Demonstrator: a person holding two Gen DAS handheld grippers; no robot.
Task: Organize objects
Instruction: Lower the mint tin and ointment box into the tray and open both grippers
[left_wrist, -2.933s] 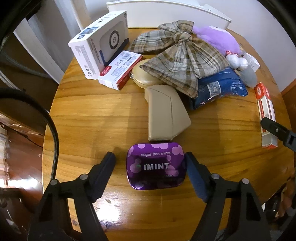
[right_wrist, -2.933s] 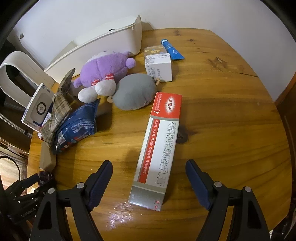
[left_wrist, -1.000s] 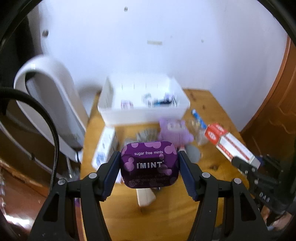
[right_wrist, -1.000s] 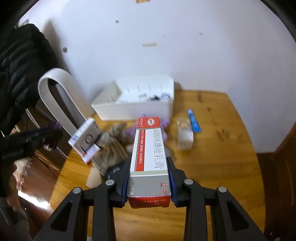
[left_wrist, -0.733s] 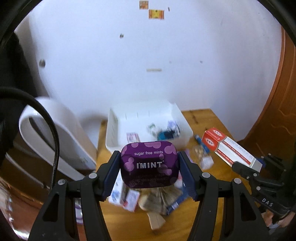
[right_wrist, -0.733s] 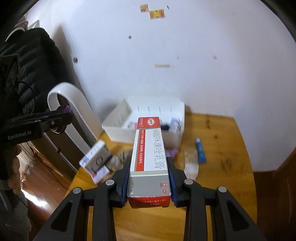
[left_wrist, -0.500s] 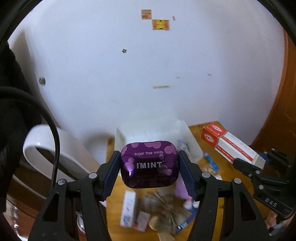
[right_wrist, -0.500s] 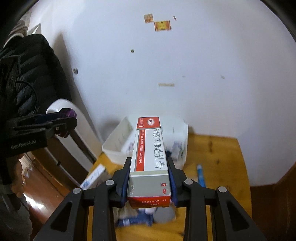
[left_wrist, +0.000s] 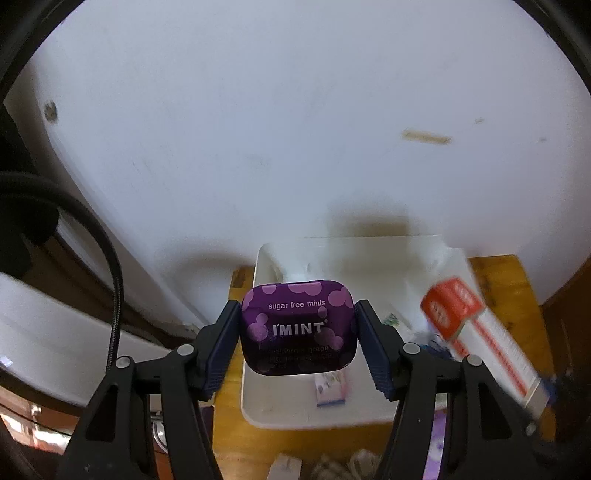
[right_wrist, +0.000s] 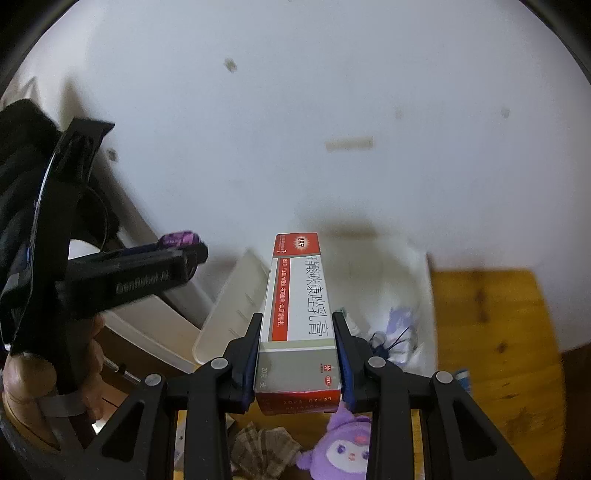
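Left gripper (left_wrist: 299, 332) clamped on the purple mint tin (left_wrist: 298, 328), pads pressing both short sides, lid facing the camera, raised above the near left part of the white bin (left_wrist: 258, 398). Right gripper (right_wrist: 297, 354) closed narrowly on the long red-and-white ointment box (right_wrist: 297, 317), held near its rear end, far end jutting forward over the bin. Below: plaid cloth (right_wrist: 264, 454) and purple plush (right_wrist: 341, 448) on the wooden table (right_wrist: 495, 332).

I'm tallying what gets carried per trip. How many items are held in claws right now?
2. The purple mint tin sits clamped in the left claw; the red-and-white ointment box is clamped in the right claw. Both hang over the white bin.
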